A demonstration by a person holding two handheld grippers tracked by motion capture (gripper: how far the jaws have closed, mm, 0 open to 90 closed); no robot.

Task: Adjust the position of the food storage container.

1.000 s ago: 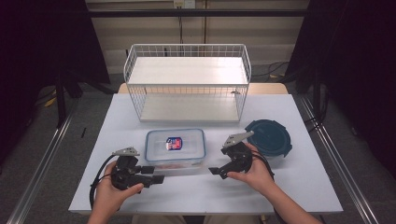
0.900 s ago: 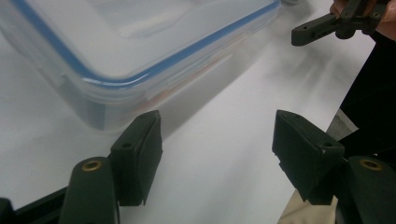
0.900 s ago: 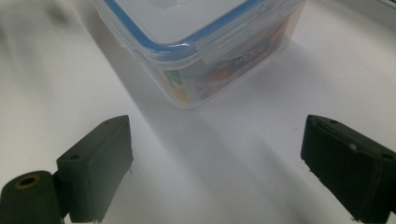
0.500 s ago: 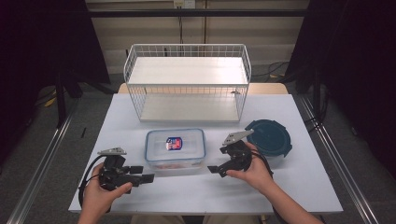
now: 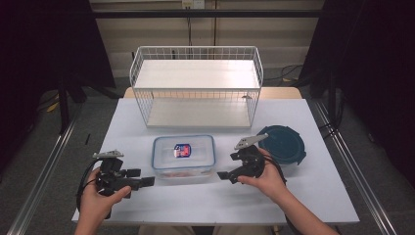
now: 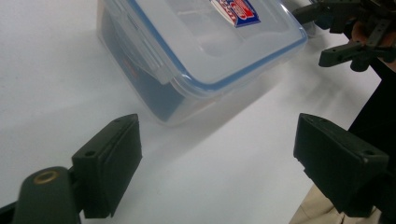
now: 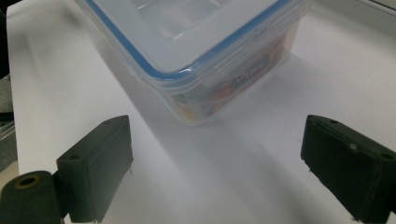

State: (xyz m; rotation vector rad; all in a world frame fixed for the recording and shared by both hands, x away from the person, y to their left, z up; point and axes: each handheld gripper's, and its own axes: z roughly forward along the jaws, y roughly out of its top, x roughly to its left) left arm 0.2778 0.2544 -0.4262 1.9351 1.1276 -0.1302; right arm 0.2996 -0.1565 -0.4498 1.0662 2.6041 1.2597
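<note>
Plastic box [image 5: 183, 155] sitting on bench [image 5: 147, 205], in front of wire rack [image 5: 195, 85]. Left gripper [image 5: 143, 177] jaws just opening wide, empty; right gripper [image 5: 224, 171] jaws wide, empty. Box seeming stiff, light, slippery; gripping at side latches.

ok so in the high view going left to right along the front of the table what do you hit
left gripper → clear lidded container → right gripper → dark blue round lid
</note>
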